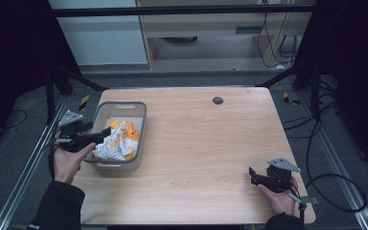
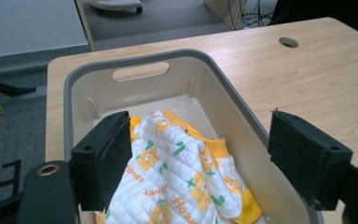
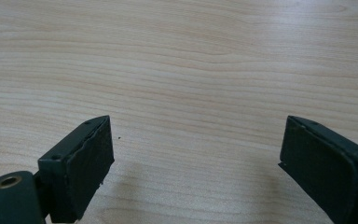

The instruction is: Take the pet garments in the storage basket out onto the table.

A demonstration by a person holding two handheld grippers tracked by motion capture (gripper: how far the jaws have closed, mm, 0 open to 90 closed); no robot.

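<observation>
Hovering my left tongs (image 2: pixel 198 158) spread wide and empty over the flowered cloth (image 2: pixel 182 177) bunched in the grey bin (image 2: pixel 140 58), I judge them nearest, while my right tongs (image 1: pixel 262 178) idle released across the tabletop (image 1: pixel 206 143).

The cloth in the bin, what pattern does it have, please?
White quilted cloth, orange flowers, green leaves; left gripper view.

Light wood table (image 1: pixel 196 143) with a round dark cable hole (image 1: pixel 217 100) near the far edge. Behind it there's grey floor, a pale cabinet (image 1: pixel 211 28), loose cables (image 1: pixel 282 45), and yellow-black hazard tape (image 1: pixel 84 101).
</observation>
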